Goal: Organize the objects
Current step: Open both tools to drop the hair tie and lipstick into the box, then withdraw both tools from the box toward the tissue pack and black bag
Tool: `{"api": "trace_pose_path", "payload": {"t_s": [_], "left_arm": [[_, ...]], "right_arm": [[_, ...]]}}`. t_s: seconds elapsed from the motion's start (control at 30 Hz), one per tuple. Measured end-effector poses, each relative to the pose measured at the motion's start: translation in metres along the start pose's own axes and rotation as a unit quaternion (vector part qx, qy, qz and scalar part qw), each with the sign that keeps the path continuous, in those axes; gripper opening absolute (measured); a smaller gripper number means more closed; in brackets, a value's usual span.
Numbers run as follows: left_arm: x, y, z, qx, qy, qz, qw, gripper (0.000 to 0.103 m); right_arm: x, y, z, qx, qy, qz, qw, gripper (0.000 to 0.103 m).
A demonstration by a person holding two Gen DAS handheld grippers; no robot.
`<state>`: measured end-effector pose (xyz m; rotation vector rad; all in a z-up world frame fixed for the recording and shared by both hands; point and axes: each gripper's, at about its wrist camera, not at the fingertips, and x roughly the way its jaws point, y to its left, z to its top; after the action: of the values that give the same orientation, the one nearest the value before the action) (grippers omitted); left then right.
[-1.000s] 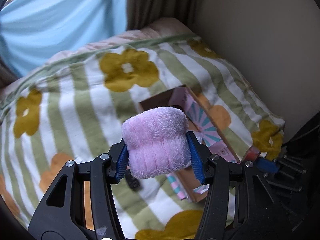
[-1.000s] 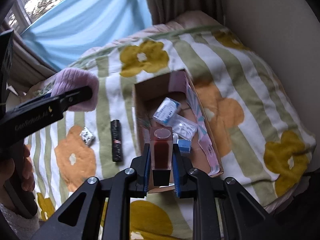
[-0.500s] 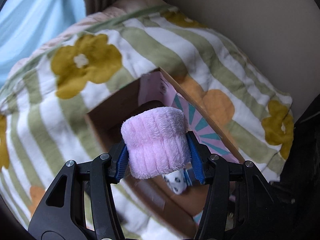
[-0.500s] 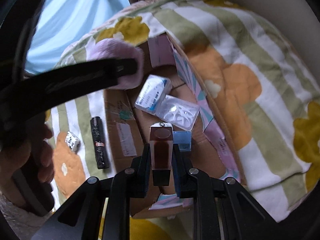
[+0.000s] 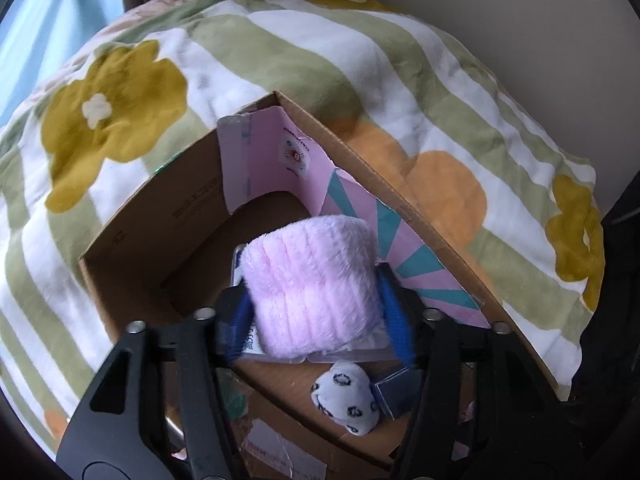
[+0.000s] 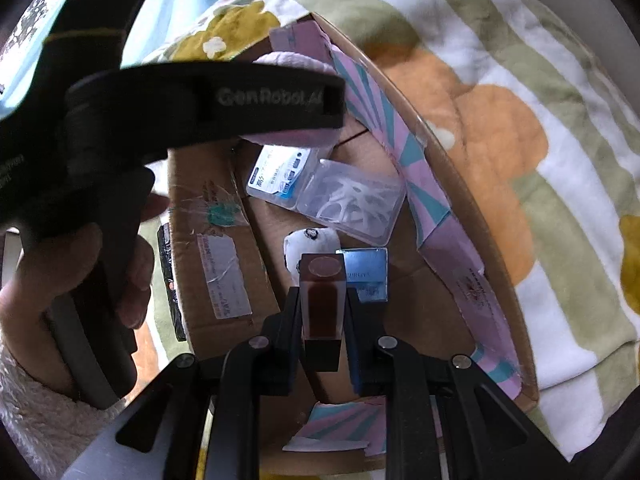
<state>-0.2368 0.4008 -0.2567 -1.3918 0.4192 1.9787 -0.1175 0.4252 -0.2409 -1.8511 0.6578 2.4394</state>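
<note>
Much of what lies in the cardboard box we cannot see whole: our left gripper and its fluffy pink roll cover the packets beneath, and in the right wrist view the left gripper's black arm crosses the box's far end, leaving only slivers of the pink roll. The black tube outside the box is mostly cut off by its near wall.

The box sits on a soft blanket — green and white stripes with mustard and orange flowers — beside a pale wall.

Our left jaws pinch the pink roll over the box. Our right gripper clamps a square dark-red bottle upright above the box floor, near a white spotted pouch, a shiny blue carton, a clear plastic case and a blue-and-white packet.
</note>
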Motion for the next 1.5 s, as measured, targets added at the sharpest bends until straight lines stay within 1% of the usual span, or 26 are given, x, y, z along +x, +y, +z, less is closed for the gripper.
{"api": "trace_pose_path", "payload": {"t_s": [0.03, 0.07, 0.1, 0.13, 0.17, 0.2, 0.33, 0.63, 0.83, 0.93, 1.13, 1.23, 1.27, 1.4, 1.5], "left_arm": [[0.001, 0.0, 0.001, 0.001, 0.001, 0.001, 1.0, 0.09], [0.0, -0.001, 0.002, 0.004, -0.001, 0.005, 1.0, 0.103], [-0.002, 0.0, 0.003, 0.007, -0.01, 0.006, 0.9999, 0.103], [-0.003, 0.0, 0.004, 0.01, -0.01, 0.005, 0.9999, 0.103], [-0.003, 0.0, 0.006, 0.012, -0.009, 0.004, 0.9999, 0.103], [-0.003, 0.001, 0.007, 0.013, -0.007, 0.006, 0.9999, 0.103], [-0.002, 0.004, 0.009, 0.014, -0.003, 0.008, 0.9999, 0.103], [-0.005, 0.002, 0.004, 0.022, 0.001, 0.011, 0.9997, 0.103], [-0.017, 0.001, 0.004, 0.021, -0.005, 0.012, 0.9997, 0.103], [-0.028, 0.001, 0.004, 0.022, -0.009, 0.014, 0.9996, 0.103], [-0.072, 0.004, 0.003, 0.015, -0.028, 0.024, 0.9992, 0.103], [-0.1, 0.006, 0.001, 0.009, -0.041, 0.031, 0.9986, 0.103], [-0.112, 0.007, -0.001, 0.005, -0.046, 0.035, 0.9983, 0.103], [-0.156, 0.015, -0.012, -0.015, -0.064, 0.05, 0.9966, 0.103], [-0.192, 0.026, -0.027, -0.042, -0.08, 0.058, 0.9942, 0.103]], "right_arm": [[-0.001, -0.001, 0.0, 0.004, -0.005, 0.005, 1.0, 0.043], [-0.003, 0.0, 0.0, 0.007, -0.008, 0.009, 1.0, 0.057], [-0.004, -0.001, 0.0, 0.01, -0.013, 0.014, 1.0, 0.085], [-0.006, -0.001, -0.001, 0.013, -0.016, 0.02, 1.0, 0.099], [-0.006, -0.002, -0.001, 0.016, -0.013, 0.029, 0.999, 0.103], [-0.006, -0.002, -0.002, 0.017, -0.007, 0.037, 0.999, 0.102], [-0.006, -0.002, -0.005, 0.016, -0.008, 0.029, 0.999, 0.102], [-0.013, -0.005, -0.008, 0.02, -0.01, 0.026, 0.999, 0.102], [-0.026, -0.004, -0.012, 0.018, -0.015, 0.025, 0.999, 0.102], [-0.035, 0.0, -0.01, 0.014, -0.017, 0.025, 0.999, 0.102], [-0.065, 0.017, -0.01, -0.008, -0.032, 0.021, 0.999, 0.102], [-0.073, 0.029, -0.01, -0.022, -0.057, 0.02, 0.998, 0.102], [-0.081, 0.033, -0.011, -0.029, -0.066, 0.021, 0.997, 0.102], [-0.105, 0.049, -0.013, -0.055, -0.075, 0.014, 0.996, 0.102], [-0.122, 0.064, -0.014, -0.077, -0.084, 0.013, 0.993, 0.102]]}}
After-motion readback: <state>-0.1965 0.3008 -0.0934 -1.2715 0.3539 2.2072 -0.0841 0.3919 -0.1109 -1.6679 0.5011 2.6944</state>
